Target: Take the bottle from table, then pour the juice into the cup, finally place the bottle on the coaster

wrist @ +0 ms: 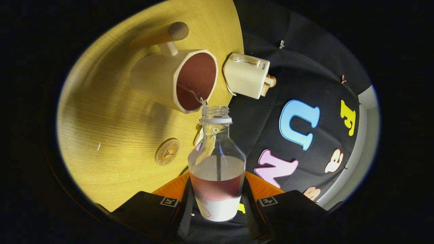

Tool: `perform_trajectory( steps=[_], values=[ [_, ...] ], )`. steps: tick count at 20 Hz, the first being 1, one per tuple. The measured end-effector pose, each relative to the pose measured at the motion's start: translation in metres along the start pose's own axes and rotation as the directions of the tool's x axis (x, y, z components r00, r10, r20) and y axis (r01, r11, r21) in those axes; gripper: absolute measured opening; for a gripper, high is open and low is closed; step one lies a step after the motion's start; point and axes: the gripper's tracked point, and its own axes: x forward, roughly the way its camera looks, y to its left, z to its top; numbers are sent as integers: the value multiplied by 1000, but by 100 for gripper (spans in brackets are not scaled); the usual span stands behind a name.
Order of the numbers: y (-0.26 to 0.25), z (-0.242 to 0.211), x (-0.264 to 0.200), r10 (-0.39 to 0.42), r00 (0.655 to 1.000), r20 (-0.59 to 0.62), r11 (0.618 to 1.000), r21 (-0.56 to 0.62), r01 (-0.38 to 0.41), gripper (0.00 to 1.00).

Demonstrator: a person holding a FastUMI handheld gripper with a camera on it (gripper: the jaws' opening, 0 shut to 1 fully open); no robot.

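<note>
Clear bottle (217, 162) with white label, dark red juice (217, 189) inside; cream cup (159, 79) filled dark red; tan coaster (167, 151) with brown emblem; pale wood-grain table (112, 118); cream toaster (245, 75); gripper (217, 206) fingers clamp the bottle

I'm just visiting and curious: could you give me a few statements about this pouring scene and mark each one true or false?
1. The bottle is held between the two fingers. True.
2. The bottle's cap is on. False: its neck is open and a thin stream of juice runs into the cup.
3. The cup already holds dark red juice. True.
4. The bottle stands on the coaster. False: the coaster lies bare on the wooden table, apart from the bottle.
5. Slices of bread stick out of the toaster beside the cup. True.
</note>
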Motion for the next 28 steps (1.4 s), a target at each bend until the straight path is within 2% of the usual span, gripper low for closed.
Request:
perform_trajectory(
  steps=[17,28],
  values=[
    [-13,7,-1,-44,999,30,992,-114,47,69],
    [-18,16,-4,-64,996,68,974,-214,77,69]
  ],
)
